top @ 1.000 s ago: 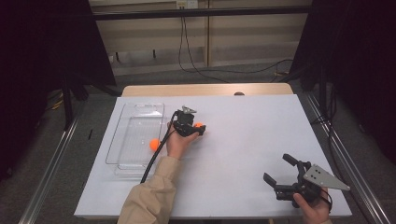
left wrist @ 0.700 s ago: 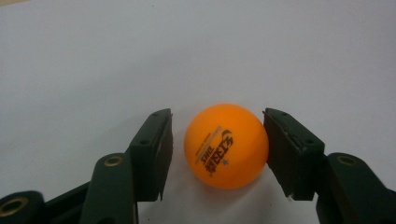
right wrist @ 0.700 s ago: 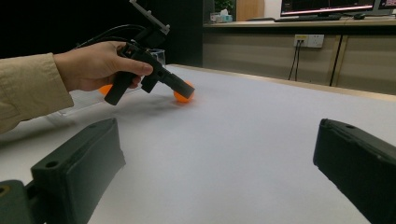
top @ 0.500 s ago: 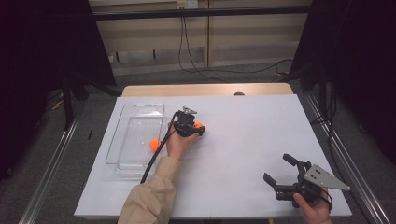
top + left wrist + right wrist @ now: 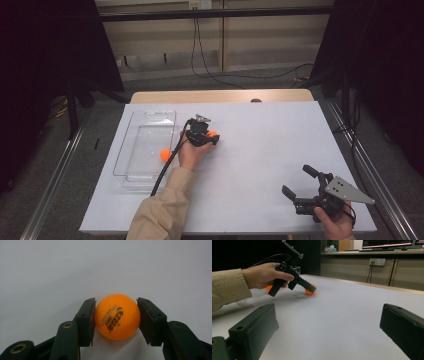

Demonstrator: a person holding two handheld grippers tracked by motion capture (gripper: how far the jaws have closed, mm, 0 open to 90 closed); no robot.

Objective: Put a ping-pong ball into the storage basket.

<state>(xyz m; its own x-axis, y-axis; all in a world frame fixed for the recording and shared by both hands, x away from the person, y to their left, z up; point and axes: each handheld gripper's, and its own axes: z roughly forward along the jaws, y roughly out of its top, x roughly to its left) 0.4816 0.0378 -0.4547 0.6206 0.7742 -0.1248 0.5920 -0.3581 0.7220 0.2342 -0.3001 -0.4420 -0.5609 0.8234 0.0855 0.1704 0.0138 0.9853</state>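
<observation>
The left gripper view shows the left gripper (image 5: 116,317) closed on an orange ball (image 5: 117,316). Its jaws have just been closing, and now a black pad presses on each side of the ball. The ball sits on the white counter (image 5: 105,267) and has dark letters on it.

In the high view, the left gripper (image 5: 212,138) and the ball (image 5: 213,134) are just to the right of a clear tray (image 5: 145,120). A second orange ball (image 5: 164,155) lies inside the tray, near its right wall. The right gripper (image 5: 299,186) is well apart from the tray, near the front right corner of the counter. Its jaws stand wide and hold nothing. In the right gripper view, its two black jaws rise far apart over the bare counter, with the left gripper (image 5: 310,288) and the ball (image 5: 310,289) farther off.

The counter is white and flat. Behind it are a pale wall (image 5: 260,40) and a hanging black cable (image 5: 200,50). Both sides of the room are very dark.

In the high view, the gripper and hand hide most of the held ball. The right hand (image 5: 336,225) is cut off at the bottom edge. The letters on the ball are upside down and hard to read.
</observation>
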